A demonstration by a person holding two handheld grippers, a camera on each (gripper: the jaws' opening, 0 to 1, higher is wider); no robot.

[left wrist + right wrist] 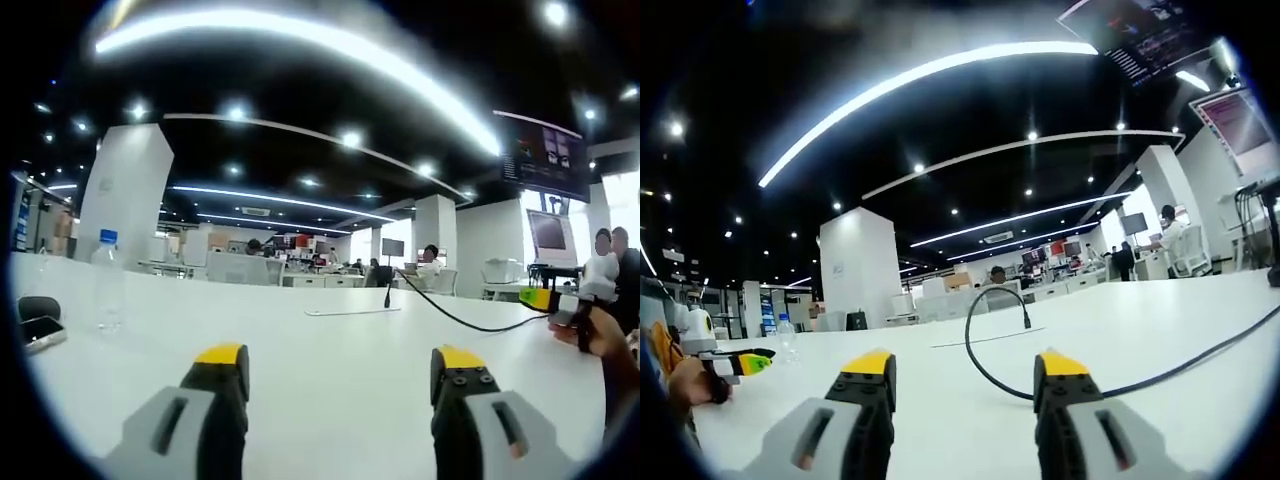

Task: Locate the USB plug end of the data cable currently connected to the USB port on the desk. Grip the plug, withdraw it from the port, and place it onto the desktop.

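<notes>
Cable [985, 340] loops across the white desk [1140, 330] just ahead of my right gripper [965, 372], whose jaws stand wide, holding nothing; my left gripper [340, 365] also gapes wide.

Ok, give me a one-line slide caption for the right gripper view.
Right gripper, jaws open, hovers over the white desk facing the looping black cable.

Both the left gripper [340, 372] and right gripper [965, 378] hover level, jaws spread apart, holding nothing.
</notes>
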